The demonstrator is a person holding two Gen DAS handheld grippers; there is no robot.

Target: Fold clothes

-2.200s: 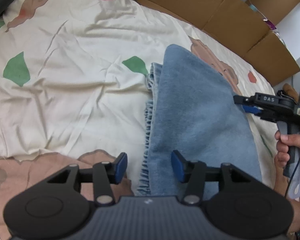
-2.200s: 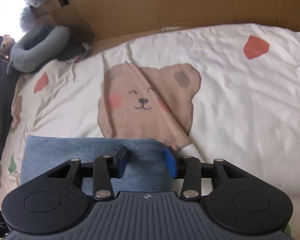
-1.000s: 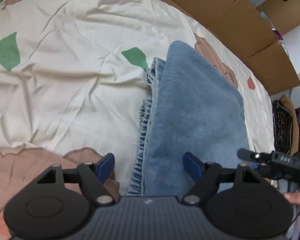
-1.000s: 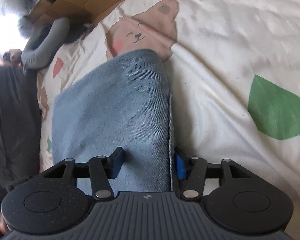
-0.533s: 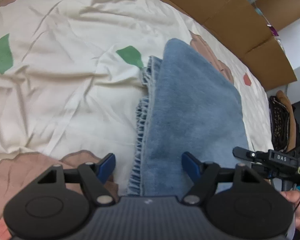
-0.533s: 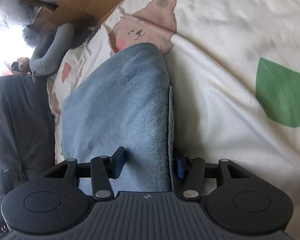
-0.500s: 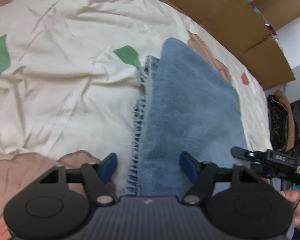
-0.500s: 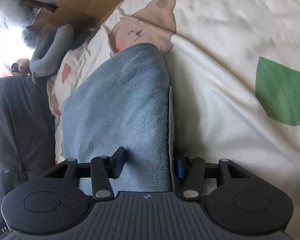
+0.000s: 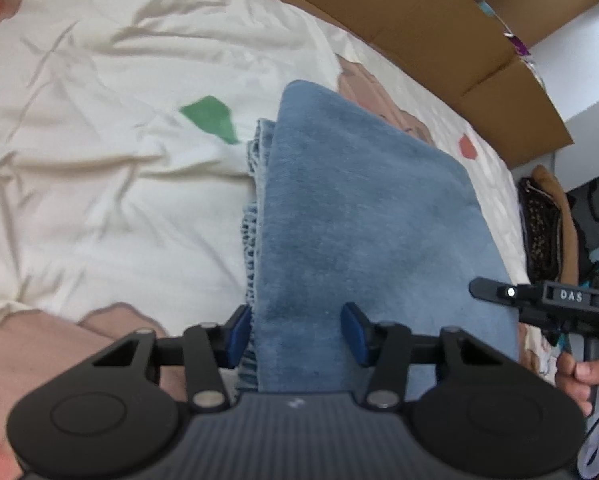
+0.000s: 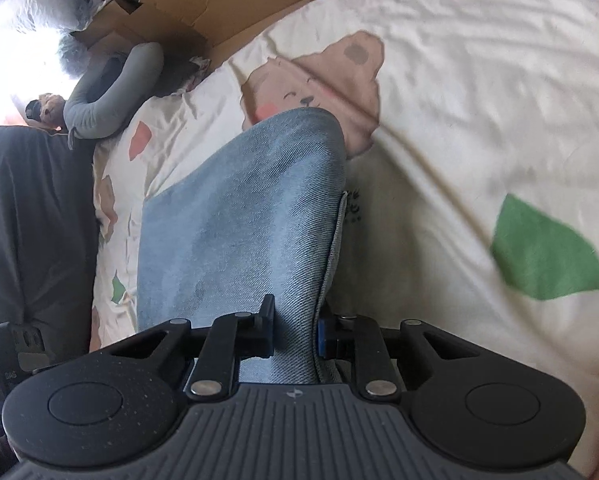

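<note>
A folded blue denim garment (image 9: 363,220) lies on a cream bedspread (image 9: 99,160) printed with bears and coloured patches. My left gripper (image 9: 295,330) straddles its near frayed edge, jaws part closed around the cloth with a little room left. My right gripper (image 10: 293,326) is shut on the opposite edge of the denim garment (image 10: 239,232), which bunches up between the pads. The right gripper also shows at the right edge of the left wrist view (image 9: 547,300), held by a hand.
Flattened cardboard boxes (image 9: 419,20) line the far side of the bed. A grey neck pillow (image 10: 111,88) lies at the bed's corner. A dark cloth (image 10: 31,220) covers the left side. Bags (image 9: 547,220) stand beside the bed.
My right gripper has closed onto the denim edge. My left gripper's jaws have narrowed around the frayed edge. Both views have shifted slightly.
</note>
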